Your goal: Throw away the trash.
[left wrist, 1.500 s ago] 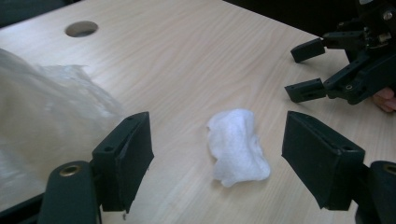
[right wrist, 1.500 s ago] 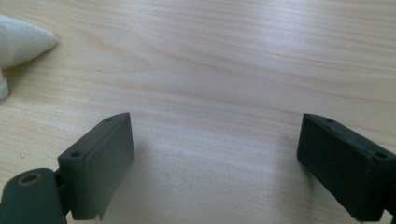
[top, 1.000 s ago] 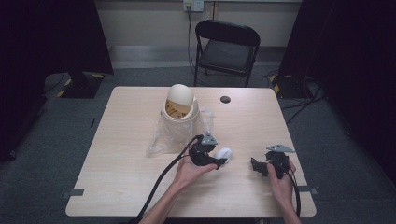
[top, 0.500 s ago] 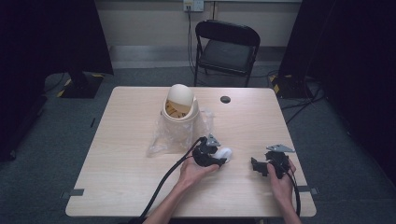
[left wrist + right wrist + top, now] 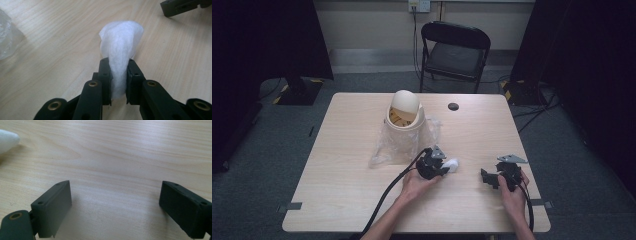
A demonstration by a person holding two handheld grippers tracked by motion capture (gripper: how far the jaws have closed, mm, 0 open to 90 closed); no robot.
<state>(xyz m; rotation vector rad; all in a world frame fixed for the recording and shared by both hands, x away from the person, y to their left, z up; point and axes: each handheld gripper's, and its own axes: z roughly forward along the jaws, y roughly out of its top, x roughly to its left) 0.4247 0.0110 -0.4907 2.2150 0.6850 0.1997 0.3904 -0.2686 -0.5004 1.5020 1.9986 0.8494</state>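
high view: the small bin (image 5: 405, 114), cream with a swing lid, stands on a clear plastic bag (image 5: 388, 145) toward the far middle of the table (image 5: 342, 190). nearer the person than the bin, the left gripper (image 5: 443, 165) pinches a white tissue wad (image 5: 452, 164); the right gripper (image 5: 486, 177) rests further right of the bin. a black folding chair (image 5: 455, 50) stands beyond the bin, on grey carpet between dark curtains.

left gripper view: the jaws are narrow, clamped on the wad's lower end, which looks soft; i judge a firm, steady squeeze and a clean lift suit it best.

right gripper view: the jaws stand wide over bare pale wood, holding nothing.
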